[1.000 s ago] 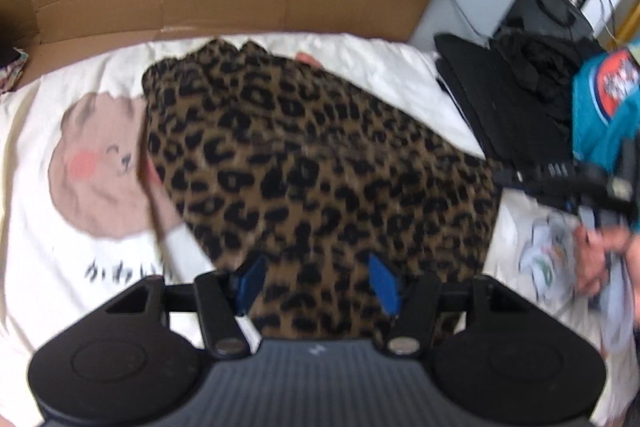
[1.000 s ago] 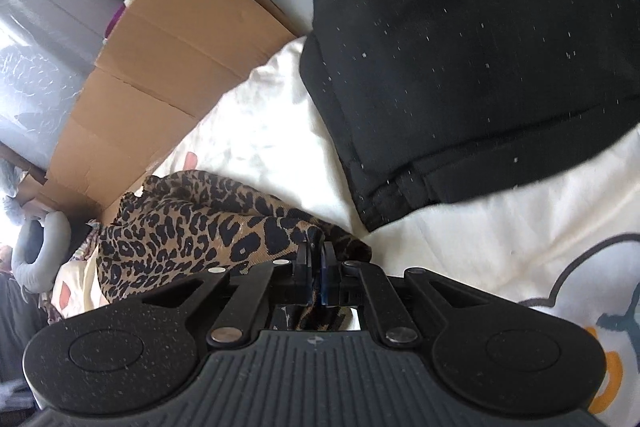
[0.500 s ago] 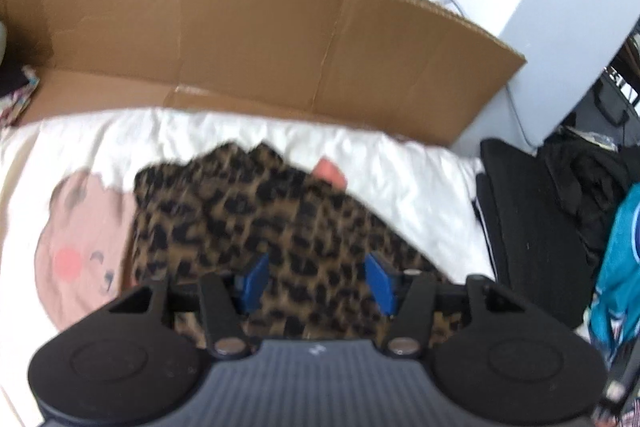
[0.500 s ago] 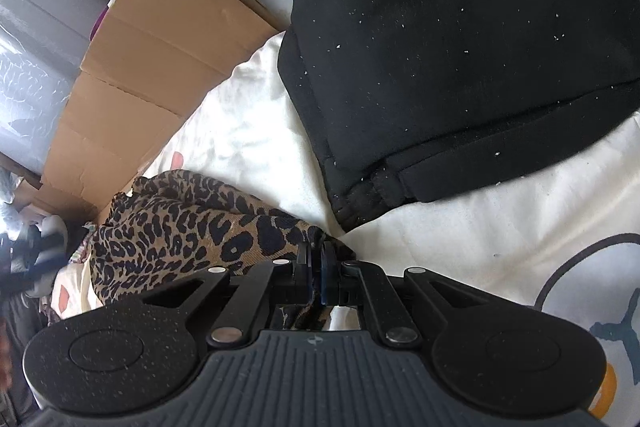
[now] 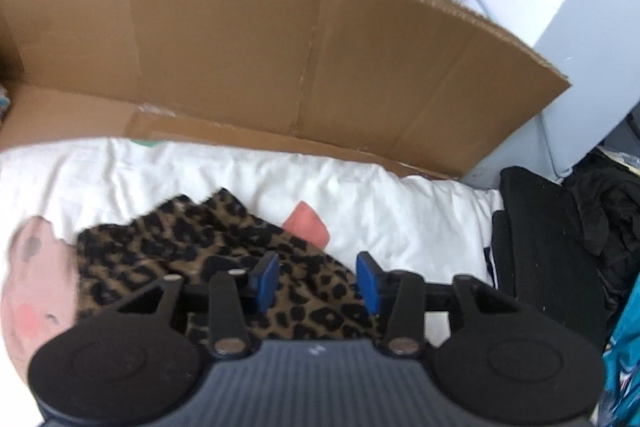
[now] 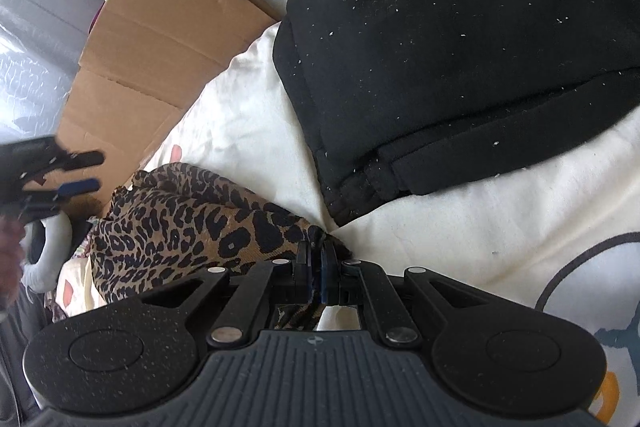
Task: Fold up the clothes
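The leopard-print garment (image 6: pixel 188 227) is lying bunched on the white bedsheet (image 6: pixel 460 227), lower left of frame; the right gripper (image 6: pixel 316 259) is clamping its corner, while the left gripper (image 5: pixel 316 277) is closing above it, pads not touching.

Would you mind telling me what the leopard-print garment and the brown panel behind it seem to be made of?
Leopard-print garment: soft woven or knit fabric, matte, seemingly finely ribbed; it drapes in folds. Brown panel: corrugated cardboard, matte; creased fold lines and a rough, wavy cut edge.
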A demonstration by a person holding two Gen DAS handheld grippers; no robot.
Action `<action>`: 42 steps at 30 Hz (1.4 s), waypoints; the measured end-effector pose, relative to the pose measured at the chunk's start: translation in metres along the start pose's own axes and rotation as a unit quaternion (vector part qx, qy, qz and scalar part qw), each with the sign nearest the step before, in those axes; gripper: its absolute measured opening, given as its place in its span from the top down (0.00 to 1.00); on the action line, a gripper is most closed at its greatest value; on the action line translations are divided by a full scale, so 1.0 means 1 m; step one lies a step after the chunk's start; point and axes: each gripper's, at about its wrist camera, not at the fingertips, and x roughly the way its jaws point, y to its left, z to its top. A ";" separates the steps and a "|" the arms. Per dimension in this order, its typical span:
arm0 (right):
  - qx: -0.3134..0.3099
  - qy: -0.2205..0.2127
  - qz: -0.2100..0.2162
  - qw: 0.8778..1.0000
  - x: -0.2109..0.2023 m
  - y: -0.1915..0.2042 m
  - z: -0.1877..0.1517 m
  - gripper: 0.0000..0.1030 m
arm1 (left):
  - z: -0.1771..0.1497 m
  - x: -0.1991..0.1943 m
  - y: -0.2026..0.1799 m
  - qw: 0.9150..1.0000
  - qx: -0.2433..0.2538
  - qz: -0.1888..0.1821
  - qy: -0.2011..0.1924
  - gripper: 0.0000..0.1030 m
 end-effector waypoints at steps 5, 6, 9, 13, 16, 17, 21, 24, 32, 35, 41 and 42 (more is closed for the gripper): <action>-0.002 0.000 0.003 1.000 0.001 -0.001 -0.001 0.99 | -0.002 0.028 -0.005 0.999 -0.024 0.004 0.025 0.59; 0.000 -0.001 0.004 1.000 0.001 -0.002 -0.001 0.98 | -0.003 0.033 -0.005 0.999 -0.029 0.002 0.030 0.59; 0.003 -0.001 0.006 1.000 0.002 -0.003 -0.001 0.98 | -0.006 0.044 -0.003 0.998 -0.043 0.005 0.043 0.59; 0.001 0.000 0.009 1.000 0.002 -0.002 -0.001 0.98 | -0.009 0.055 0.003 0.997 -0.051 0.028 0.058 0.59; 0.001 0.001 0.011 1.000 0.002 -0.004 -0.001 0.98 | -0.012 0.061 0.007 0.996 -0.055 0.037 0.065 0.59; 0.001 0.002 0.011 1.000 0.002 -0.004 -0.001 0.98 | -0.012 0.063 0.008 0.996 -0.052 0.040 0.068 0.59; -0.003 0.003 0.011 1.000 0.002 -0.003 -0.001 0.98 | -0.014 0.069 0.004 0.995 -0.028 0.048 0.085 0.59; -0.004 0.003 0.012 1.000 0.003 -0.003 -0.002 0.98 | -0.019 0.073 0.005 0.993 -0.028 0.054 0.099 0.59; -0.008 0.002 0.011 1.000 0.003 -0.002 -0.001 0.98 | -0.027 0.074 0.013 0.990 -0.062 0.074 0.101 0.84; -0.005 0.001 0.011 1.000 0.003 -0.002 -0.001 0.98 | -0.031 0.065 0.017 0.990 -0.077 0.068 0.094 0.94; -0.003 0.000 0.012 1.000 0.005 -0.004 -0.002 0.98 | -0.038 0.038 0.019 0.994 -0.087 0.046 0.049 0.99; -0.003 0.000 0.012 1.000 0.005 -0.004 -0.002 0.98 | -0.038 0.036 0.017 0.995 -0.084 0.043 0.042 0.99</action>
